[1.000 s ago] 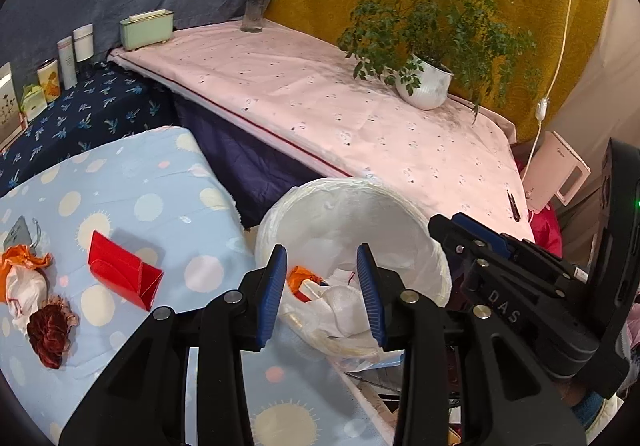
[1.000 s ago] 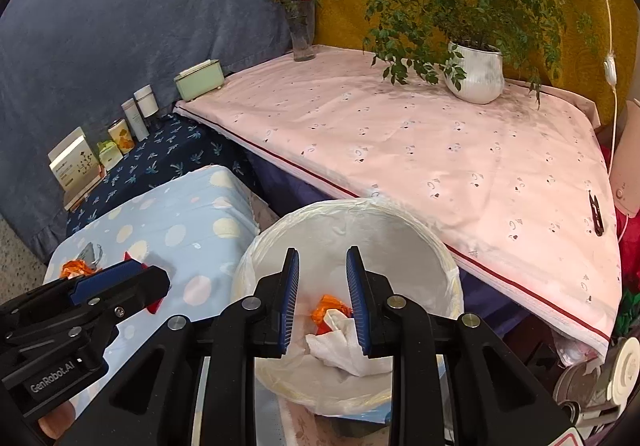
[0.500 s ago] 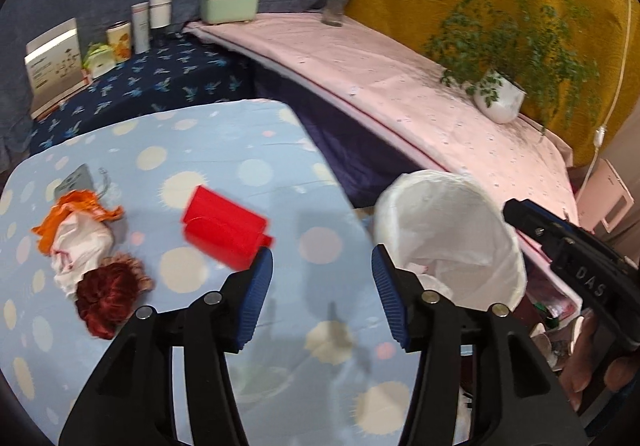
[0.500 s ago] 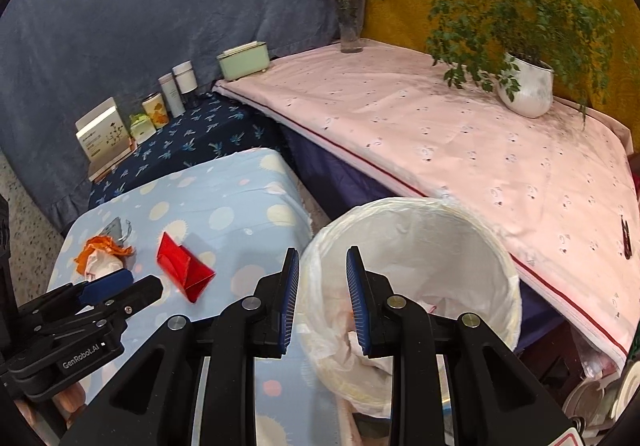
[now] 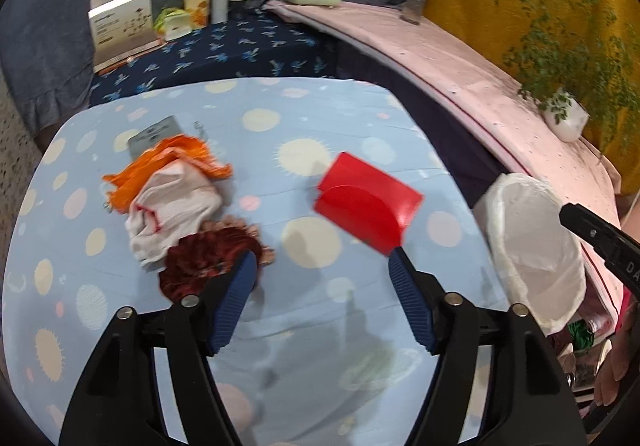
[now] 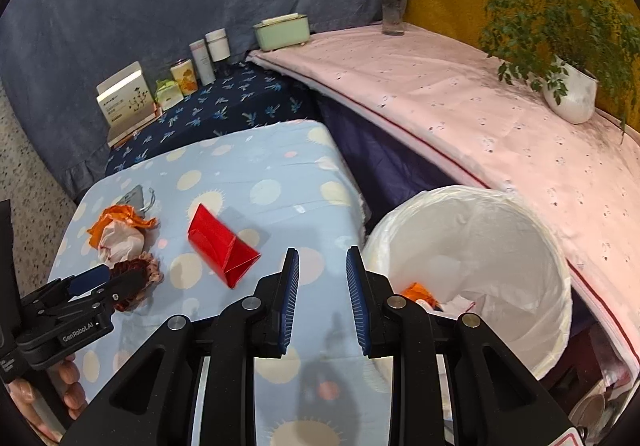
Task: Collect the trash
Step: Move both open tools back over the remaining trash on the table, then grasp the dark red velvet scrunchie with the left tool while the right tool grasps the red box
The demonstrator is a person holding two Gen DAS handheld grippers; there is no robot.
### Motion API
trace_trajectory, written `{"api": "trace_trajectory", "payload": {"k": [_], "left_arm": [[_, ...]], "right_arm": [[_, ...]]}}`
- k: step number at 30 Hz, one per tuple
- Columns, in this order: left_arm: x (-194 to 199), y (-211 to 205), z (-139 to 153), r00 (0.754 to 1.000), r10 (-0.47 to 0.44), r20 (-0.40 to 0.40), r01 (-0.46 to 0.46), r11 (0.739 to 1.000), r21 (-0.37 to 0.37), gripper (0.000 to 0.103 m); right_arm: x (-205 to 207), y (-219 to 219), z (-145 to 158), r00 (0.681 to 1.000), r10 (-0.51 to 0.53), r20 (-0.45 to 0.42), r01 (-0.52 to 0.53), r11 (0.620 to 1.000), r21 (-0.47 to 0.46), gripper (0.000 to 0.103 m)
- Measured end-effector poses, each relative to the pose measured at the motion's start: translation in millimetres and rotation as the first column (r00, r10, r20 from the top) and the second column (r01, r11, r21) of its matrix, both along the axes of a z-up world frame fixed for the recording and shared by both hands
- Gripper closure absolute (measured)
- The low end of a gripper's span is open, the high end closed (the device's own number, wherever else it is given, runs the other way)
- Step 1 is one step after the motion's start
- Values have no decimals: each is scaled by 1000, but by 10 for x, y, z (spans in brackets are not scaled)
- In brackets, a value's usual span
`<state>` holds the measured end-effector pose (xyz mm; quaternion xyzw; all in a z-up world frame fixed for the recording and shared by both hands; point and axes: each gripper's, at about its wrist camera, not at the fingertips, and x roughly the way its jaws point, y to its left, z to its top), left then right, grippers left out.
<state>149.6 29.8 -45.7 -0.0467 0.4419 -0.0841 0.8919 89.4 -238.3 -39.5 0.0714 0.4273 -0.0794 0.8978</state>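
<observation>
Left hand-held gripper (image 5: 322, 270) opening, empty, above desk (image 5: 360, 118). Right hand-held gripper (image 6: 322, 270) slightly apart, empty. Red carton (image 5: 366, 208): light, crushable; pinch across folded edge.

bare cloth (image 5: 312, 310) ahead, red box (image 5: 366, 208) beyond, bin (image 6: 472, 270) right

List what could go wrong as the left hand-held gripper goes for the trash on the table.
The opening, empty left hand-held gripper sits between the dark red ruffled scrap and the red folded carton, so it may knock either aside. The white crumpled paper touches the scrap and may drag along.
</observation>
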Motion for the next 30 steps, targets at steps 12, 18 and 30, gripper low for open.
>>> {"api": "trace_trajectory", "payload": {"k": [12,18,30], "left_arm": [[79,523,-479,987,125,-104,-126,992,-5,13],[155,679,-592,978,155,-140,-164,985,-57,11],[207,746,-734,974,139,-177,-158,982,-101,35]], "right_arm": [[290,422,-387,994,81,-77,-80,997,22,66],[472,606,-613,987,115,-112,-111,993,41,62],[765,821,-941,979,151,-140,-148,988,33,47]]}}
